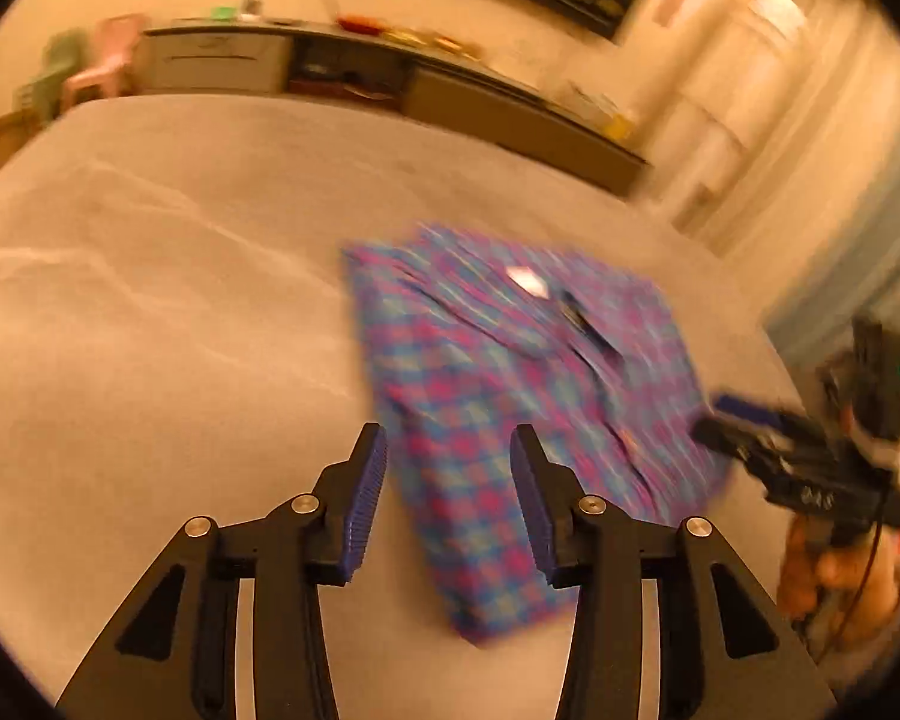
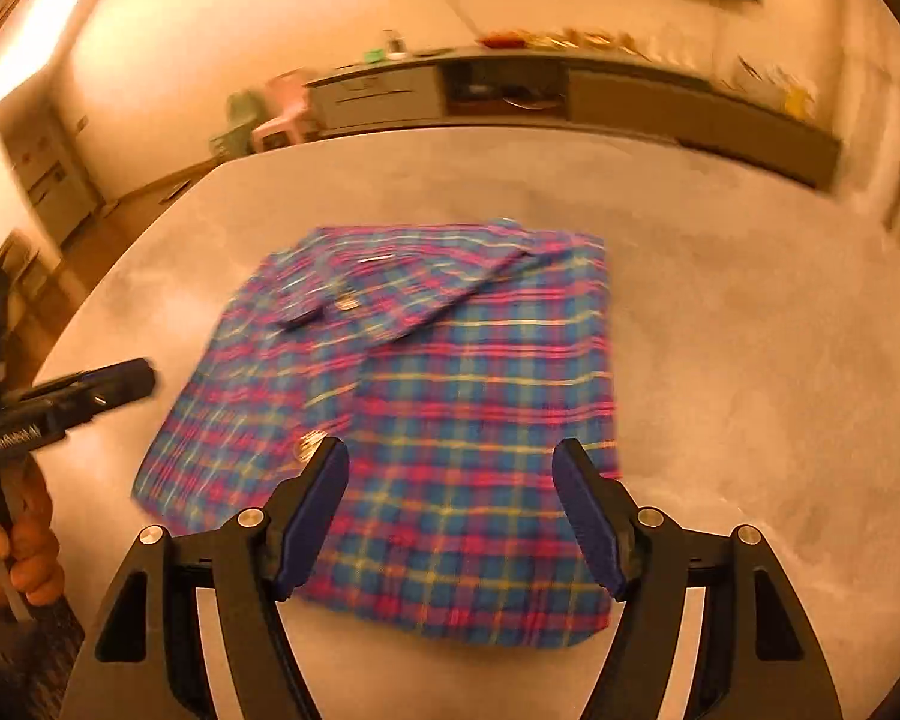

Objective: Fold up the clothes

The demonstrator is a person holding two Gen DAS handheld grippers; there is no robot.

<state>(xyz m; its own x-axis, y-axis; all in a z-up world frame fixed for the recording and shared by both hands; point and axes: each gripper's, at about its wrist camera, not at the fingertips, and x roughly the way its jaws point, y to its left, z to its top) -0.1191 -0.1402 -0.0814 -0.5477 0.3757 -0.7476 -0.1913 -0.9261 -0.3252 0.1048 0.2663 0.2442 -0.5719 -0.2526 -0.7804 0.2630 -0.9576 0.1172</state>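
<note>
A blue, pink and yellow plaid shirt lies folded into a rough rectangle on the grey table. In the left wrist view the shirt is blurred by motion. My left gripper hovers above the shirt's near left edge, open, nothing between its blue pads. Also open and empty, my right gripper hangs over the shirt's near edge. Each gripper shows in the other view: the right gripper beside the shirt's right side, the left gripper off the shirt's left side, both held by hands.
The grey table stretches wide to the left of the shirt. Beyond its far edge runs a long low cabinet with small items on top. Pink and green plastic chairs stand at the back left. A dark picture hangs on the wall.
</note>
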